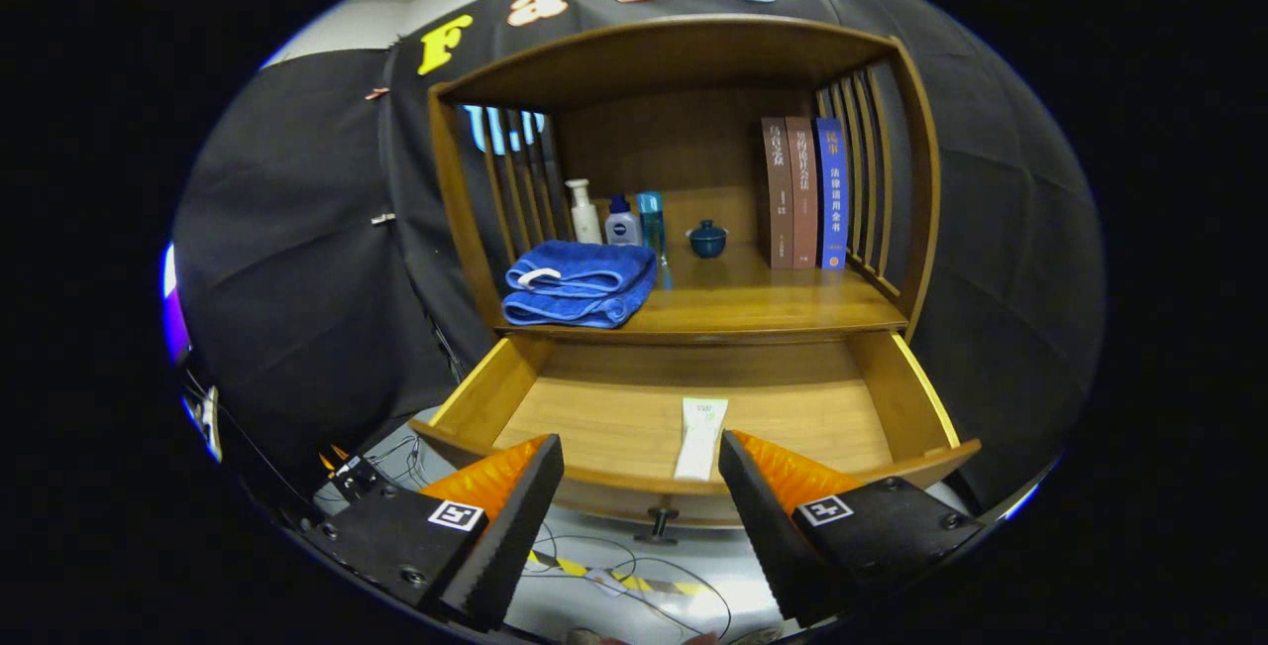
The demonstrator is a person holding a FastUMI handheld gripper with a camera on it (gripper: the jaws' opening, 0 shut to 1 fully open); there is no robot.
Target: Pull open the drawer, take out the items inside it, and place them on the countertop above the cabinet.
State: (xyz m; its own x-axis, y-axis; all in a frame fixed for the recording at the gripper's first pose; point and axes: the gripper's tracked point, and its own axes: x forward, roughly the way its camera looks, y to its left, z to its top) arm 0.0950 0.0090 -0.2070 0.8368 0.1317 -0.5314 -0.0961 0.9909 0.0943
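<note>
The wooden cabinet's drawer (pixel 897 382) is pulled out toward me. A white tube (pixel 699 437) lies flat on the drawer floor near its front wall, right of centre. My gripper (pixel 641 457) is open, its two fingers spread wide just in front of and above the drawer's front edge, holding nothing. The tube lies beyond the fingers, close to the right one. A small knob (pixel 657 523) sticks out of the drawer front between the fingers. The countertop (pixel 773 303) above the drawer is a wooden shelf surface.
On the countertop lie a folded blue towel (pixel 578 283) at the left, three bottles (pixel 619 219) behind it, a small dark blue lidded pot (pixel 707 239) in the middle and three upright books (pixel 803 192) at the right. Cables (pixel 634 576) lie on the floor below.
</note>
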